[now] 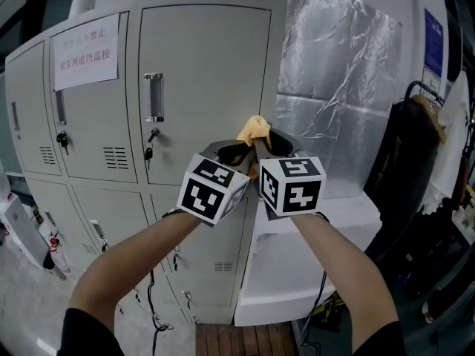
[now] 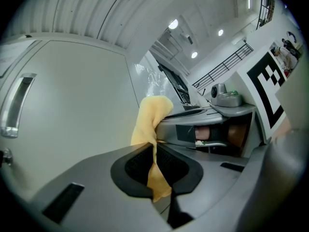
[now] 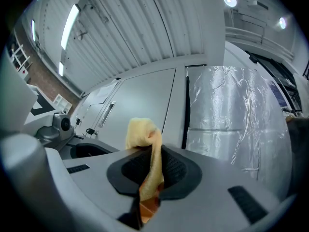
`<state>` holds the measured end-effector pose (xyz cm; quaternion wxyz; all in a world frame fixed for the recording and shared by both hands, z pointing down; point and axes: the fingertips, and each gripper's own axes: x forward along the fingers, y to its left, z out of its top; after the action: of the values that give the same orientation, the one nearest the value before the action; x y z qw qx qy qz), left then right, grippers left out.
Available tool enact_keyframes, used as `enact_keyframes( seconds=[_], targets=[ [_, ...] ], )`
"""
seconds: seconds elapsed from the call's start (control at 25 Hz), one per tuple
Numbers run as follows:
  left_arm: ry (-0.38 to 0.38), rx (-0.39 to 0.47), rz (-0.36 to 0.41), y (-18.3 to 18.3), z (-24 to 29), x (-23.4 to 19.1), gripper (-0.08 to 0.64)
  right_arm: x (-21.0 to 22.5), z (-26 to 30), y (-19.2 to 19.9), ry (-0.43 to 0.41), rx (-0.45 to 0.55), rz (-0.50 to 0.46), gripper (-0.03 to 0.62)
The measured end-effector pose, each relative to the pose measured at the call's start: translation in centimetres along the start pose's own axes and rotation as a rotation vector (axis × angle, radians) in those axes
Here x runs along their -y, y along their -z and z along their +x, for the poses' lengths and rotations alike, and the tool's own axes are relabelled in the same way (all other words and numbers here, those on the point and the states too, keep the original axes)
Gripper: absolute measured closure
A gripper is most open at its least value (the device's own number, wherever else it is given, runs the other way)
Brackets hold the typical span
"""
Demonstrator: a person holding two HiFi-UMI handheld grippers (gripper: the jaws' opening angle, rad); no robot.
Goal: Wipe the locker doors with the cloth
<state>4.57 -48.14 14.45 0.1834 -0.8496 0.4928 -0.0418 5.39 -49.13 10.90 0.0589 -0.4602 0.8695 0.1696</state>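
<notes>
At the left gripper point(image 1: 236, 152): jaws closed on the cloth point(image 1: 256, 129), a thin fold pinched between the pads. At the right gripper point(image 1: 271, 145): jaws likewise closed on the same cloth, just beside the left.

1 yellow cloth, bunched end protruding above both jaw pairs, in front of the right edge of the upper right locker door point(image 1: 200, 73); contact with that door not determinable.

2 marker cubes point(image 1: 211, 188) side by side, nearly touching.

3 upper doors in view, with 3 vertical handles point(image 1: 154, 97) and 2 hanging keys point(image 1: 151, 141). 1 paper notice point(image 1: 85, 50) on the middle door.

Right of the lockers: 1 crinkled foil sheet point(image 1: 334, 102), 1 white block point(image 1: 297, 273) below, dark bags point(image 1: 401, 162) beyond.
</notes>
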Motion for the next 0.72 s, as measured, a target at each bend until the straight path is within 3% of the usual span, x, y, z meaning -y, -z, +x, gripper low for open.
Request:
enact_keyframes(
  seconds=[0.28,0.72],
  targets=[
    [0.009,0.029,0.003,-0.1,-1.7,-0.1,0.523,-1.7,-0.6,-0.6,-0.050,0.045,0.023,0.529],
    [-0.083,-0.023,-0.035,3.1,-8.8,-6.0,0.523,-11.1,2.6,-0.2,-0.183,0.030,0.087,0.529]
  ],
)
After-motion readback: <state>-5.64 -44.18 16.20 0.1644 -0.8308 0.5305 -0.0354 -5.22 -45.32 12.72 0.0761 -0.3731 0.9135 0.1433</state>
